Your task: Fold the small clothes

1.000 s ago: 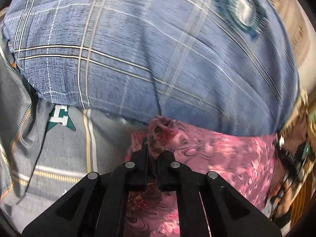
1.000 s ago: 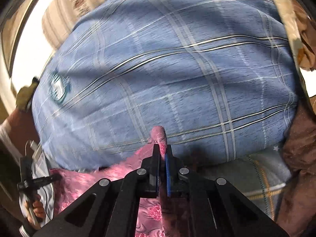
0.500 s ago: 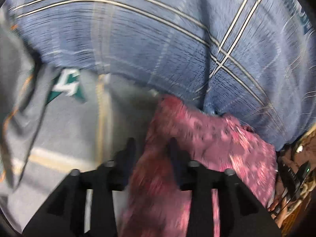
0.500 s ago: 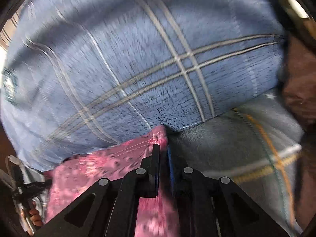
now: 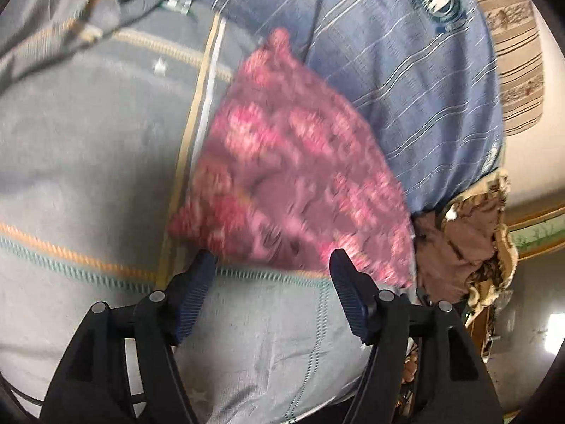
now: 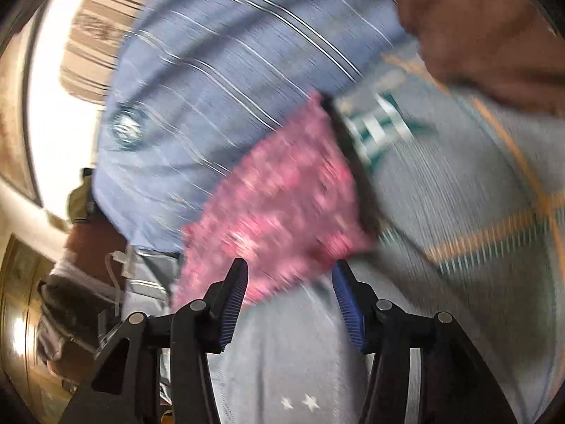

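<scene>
A small pink patterned garment [image 5: 296, 173] lies folded on the grey bedding [image 5: 88, 148], its far edge against a blue plaid pillow [image 5: 399, 70]. My left gripper [image 5: 273, 265] sits just short of the garment's near edge, jaws opening, nothing between the pads. In the right wrist view the same pink garment [image 6: 282, 205] lies ahead of my right gripper [image 6: 291, 279], whose jaws are opening too and grip nothing. Both views are blurred by motion.
The blue plaid pillow [image 6: 226, 70] with a round green badge fills the back. A brown cloth heap [image 5: 466, 240] lies at the bed's right side, and brown fabric [image 6: 483, 24] at the upper right. A person's arm [image 6: 91, 243] and cables show at left.
Both grippers were shut on the pink garment's corners; they let go and drew back toward the near side. The garment now lies flat on the bedding, farther from the fingers.
</scene>
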`<state>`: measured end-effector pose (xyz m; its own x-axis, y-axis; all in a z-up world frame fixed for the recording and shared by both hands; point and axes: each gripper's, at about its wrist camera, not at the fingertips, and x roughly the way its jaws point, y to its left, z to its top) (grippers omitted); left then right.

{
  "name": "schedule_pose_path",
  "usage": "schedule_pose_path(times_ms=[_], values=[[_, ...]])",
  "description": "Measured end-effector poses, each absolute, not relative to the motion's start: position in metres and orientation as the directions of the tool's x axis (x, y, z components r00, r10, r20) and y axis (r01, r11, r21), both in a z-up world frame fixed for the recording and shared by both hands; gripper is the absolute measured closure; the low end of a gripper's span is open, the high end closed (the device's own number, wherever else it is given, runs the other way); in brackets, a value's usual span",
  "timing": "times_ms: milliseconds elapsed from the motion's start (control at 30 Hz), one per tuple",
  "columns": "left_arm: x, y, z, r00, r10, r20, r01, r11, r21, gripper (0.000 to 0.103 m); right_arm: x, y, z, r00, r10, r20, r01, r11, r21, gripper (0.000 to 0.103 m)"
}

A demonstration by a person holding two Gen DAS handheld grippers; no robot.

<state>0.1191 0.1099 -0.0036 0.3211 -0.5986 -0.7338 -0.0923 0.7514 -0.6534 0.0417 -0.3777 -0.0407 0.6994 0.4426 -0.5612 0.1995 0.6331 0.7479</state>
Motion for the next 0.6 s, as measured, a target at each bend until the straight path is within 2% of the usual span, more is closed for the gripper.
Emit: schedule_pose_path(times_ms=[133, 167, 200, 233, 267, 300, 400, 467, 533, 600], values=[[0.131, 0.100, -0.023, 0.323, -0.567, -0.757, -0.145, 0.761, -0.632, 0.036, 0.040, -0.384, -0.061, 0.726, 0.370, -0.580, 0.310, 0.576, 0.757, 0.051], [0.138, 0.101, -0.020, 0.350, -0.564, -0.748, -0.156, 0.752, -0.640, 0.036, 0.043, -0.388, -0.066, 0.751, 0.365, -0.550, 0.313, 0.537, 0.783, 0.054], [0.146, 0.101, -0.018, 0.361, -0.561, -0.745, -0.168, 0.747, -0.643, 0.038, 0.046, -0.390, -0.068, 0.772, 0.354, -0.528, 0.310, 0.514, 0.799, 0.063], [0.152, 0.101, -0.016, 0.365, -0.558, -0.745, -0.181, 0.743, -0.645, 0.044, 0.049, -0.391, -0.069, 0.777, 0.346, -0.525, 0.311, 0.514, 0.800, 0.076], [0.156, 0.099, -0.016, 0.367, -0.552, -0.749, -0.190, 0.743, -0.641, 0.071, 0.056, -0.391, -0.069, 0.775, 0.362, -0.518, 0.295, 0.518, 0.803, 0.097], [0.159, 0.098, -0.010, 0.361, -0.563, -0.743, -0.188, 0.737, -0.650, 0.088, 0.063, -0.392, -0.063, 0.770, 0.382, -0.512, 0.270, 0.532, 0.802, 0.098], [0.154, 0.096, 0.001, 0.393, -0.527, -0.754, -0.155, 0.770, -0.619, 0.088, 0.056, -0.396, -0.018, 0.831, 0.362, -0.422, 0.143, 0.594, 0.791, 0.098], [0.152, 0.098, -0.009, 0.382, -0.502, -0.776, -0.160, 0.791, -0.591, 0.088, 0.048, -0.398, 0.000, 0.851, 0.329, -0.410, 0.110, 0.651, 0.751, 0.098], [0.154, 0.102, -0.032, 0.329, -0.509, -0.795, -0.210, 0.782, -0.587, 0.088, 0.049, -0.403, -0.011, 0.831, 0.310, -0.463, 0.156, 0.668, 0.728, 0.098], [0.149, 0.113, -0.039, 0.344, -0.537, -0.770, -0.218, 0.752, -0.622, 0.089, 0.052, -0.406, -0.039, 0.782, 0.275, -0.559, 0.241, 0.694, 0.678, 0.098]])
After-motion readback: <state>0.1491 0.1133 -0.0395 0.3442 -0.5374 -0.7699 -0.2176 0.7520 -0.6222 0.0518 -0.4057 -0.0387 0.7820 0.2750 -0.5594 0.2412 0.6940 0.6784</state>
